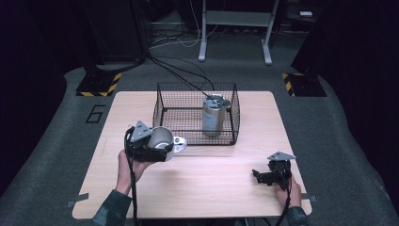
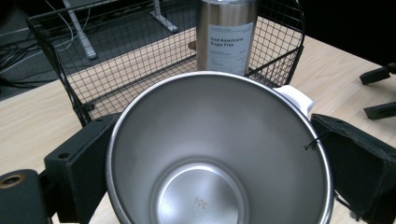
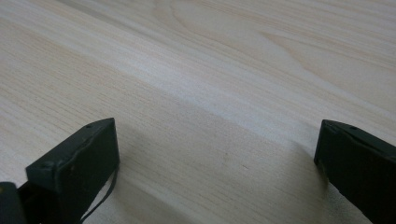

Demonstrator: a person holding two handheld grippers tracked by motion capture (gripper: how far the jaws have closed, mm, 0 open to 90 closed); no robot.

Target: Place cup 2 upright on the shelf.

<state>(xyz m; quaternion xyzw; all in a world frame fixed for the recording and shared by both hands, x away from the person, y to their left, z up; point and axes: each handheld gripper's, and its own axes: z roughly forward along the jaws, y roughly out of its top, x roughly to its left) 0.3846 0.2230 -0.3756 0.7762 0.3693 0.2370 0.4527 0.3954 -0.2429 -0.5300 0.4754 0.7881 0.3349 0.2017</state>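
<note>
Transport is the step in hand, by my reading: the left tool [image 1: 157,146] grips a steel cup [image 1: 162,139] across its sides, one black jaw on each flank, and holds it just in front of the wire basket [image 1: 162,110], near its front left corner. In the left gripper view the cup's [image 2: 219,154] open mouth faces the camera, a white handle [image 2: 294,98] at its far rim. A steel tumbler [image 1: 215,115] stands upright inside the basket toward its right side. The right tool [image 1: 266,175] rests low over the bench [image 1: 211,188] at the near right, jaws spread wide with nothing between them. The next move likely calls for lifting the cup over the front wall and lowering it into the free left half, clear of the tumbler.
</note>
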